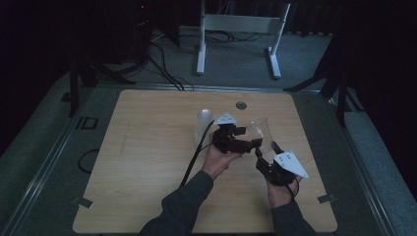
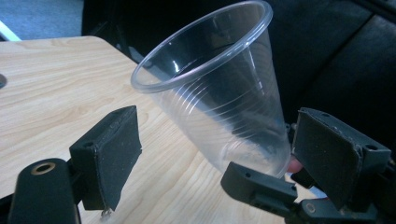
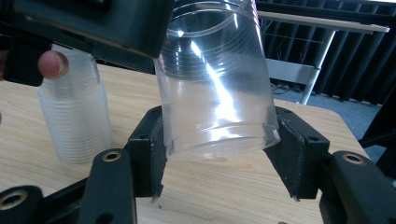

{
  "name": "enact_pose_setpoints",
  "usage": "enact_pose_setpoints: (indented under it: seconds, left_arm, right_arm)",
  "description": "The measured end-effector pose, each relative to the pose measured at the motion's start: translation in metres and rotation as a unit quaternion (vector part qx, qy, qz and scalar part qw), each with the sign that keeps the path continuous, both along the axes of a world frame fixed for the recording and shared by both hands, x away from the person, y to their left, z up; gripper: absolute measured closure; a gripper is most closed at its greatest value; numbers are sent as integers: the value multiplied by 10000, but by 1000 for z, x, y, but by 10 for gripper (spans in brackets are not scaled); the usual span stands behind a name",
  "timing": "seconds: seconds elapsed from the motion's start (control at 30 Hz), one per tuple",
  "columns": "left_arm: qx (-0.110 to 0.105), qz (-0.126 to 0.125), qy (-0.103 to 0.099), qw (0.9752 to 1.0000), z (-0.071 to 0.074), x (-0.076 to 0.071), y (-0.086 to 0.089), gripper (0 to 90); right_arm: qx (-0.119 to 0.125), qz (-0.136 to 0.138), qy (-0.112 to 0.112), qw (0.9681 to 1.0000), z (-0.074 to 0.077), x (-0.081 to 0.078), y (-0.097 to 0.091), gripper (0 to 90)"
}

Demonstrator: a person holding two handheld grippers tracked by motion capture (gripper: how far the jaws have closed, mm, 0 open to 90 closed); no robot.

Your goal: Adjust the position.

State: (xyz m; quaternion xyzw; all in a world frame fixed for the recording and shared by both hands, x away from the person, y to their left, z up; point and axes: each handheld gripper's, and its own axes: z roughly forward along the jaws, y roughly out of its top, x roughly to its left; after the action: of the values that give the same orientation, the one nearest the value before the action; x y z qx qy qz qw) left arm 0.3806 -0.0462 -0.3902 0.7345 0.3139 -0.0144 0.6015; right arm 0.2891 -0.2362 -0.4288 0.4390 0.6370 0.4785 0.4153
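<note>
1. The wooden surface (image 1: 147, 162) is carrying a stack of clear plastic cups (image 1: 204, 123), which is standing upside down near its far middle.
2. Your right claw (image 1: 265, 150) is gripping a single clear plastic cup (image 1: 259, 130) near its base, its two pads pressing on either side and holding it tilted above the surface, just right of the stack.
3. Your left claw (image 2: 205, 154) is sitting open, its jaws spread wide on both sides of the cup's wall without touching it.
</note>
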Motion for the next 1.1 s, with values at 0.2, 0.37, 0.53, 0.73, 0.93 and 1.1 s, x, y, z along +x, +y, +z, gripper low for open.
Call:
enact_pose_setpoints:
  seconds: [0.2,0.37,0.53,0.73,0.93,1.1]
  left_arm:
    - [-180,-46,92,9998,-1,2,-1,152]
    - [-289,-44,146,9995,-3,2,-2,152]
    - [-412,-55,240,9988,-4,4,-4,152]
    - [-701,-46,417,9967,-5,7,-4,152]
    - [-897,-24,507,9947,-7,9,-4,184]
    - [-959,-8,542,9939,-7,9,-3,226]
  right_arm:
    - [4,34,-29,10000,0,-2,2,418]
    - [5,58,-79,10000,0,-3,5,418]
    - [-1,75,-103,9999,0,-4,6,418]
    - [-46,150,-155,9998,-1,-5,9,417]
    - [-43,175,-153,9997,-2,-5,10,416]
    - [-55,211,-144,9997,-2,-4,9,415]
